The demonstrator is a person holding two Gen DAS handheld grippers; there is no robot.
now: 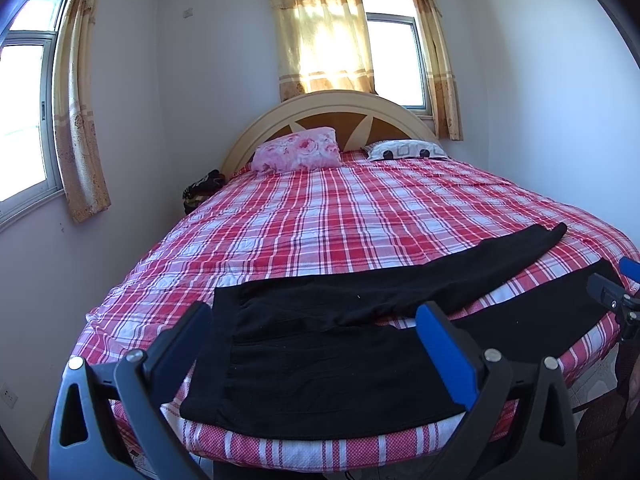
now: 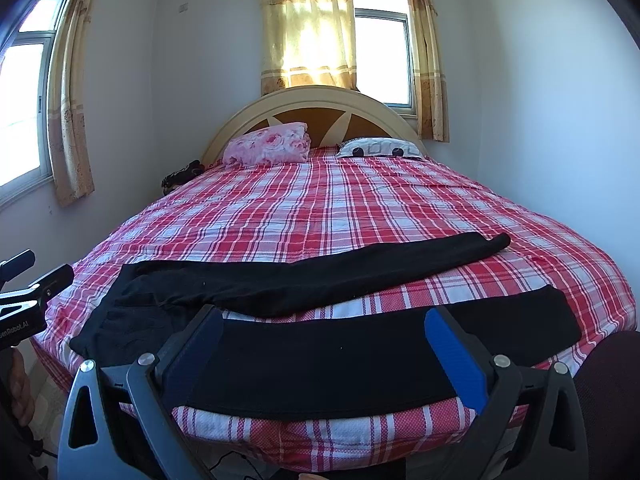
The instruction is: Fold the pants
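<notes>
Lying flat on bed (image 1: 320, 216), pants (image 1: 312, 344) beyond open left hand-held gripper (image 1: 316, 320)

- Daylight enters by the far window (image 1: 394, 64) and the left window (image 1: 24, 120); both panes are overexposed to white.
- The middle curtain (image 1: 320, 36) glows yellow where the sun passes through it.
- The walls have a cool blue tint.
- The pants (image 2: 320, 352) are so black that almost no folds show.
- Strong fisheye bending; dark corners.
- Focus is sharp and shadows are soft.

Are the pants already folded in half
No, the black pants lie spread flat on the bed, both legs apart.
</notes>
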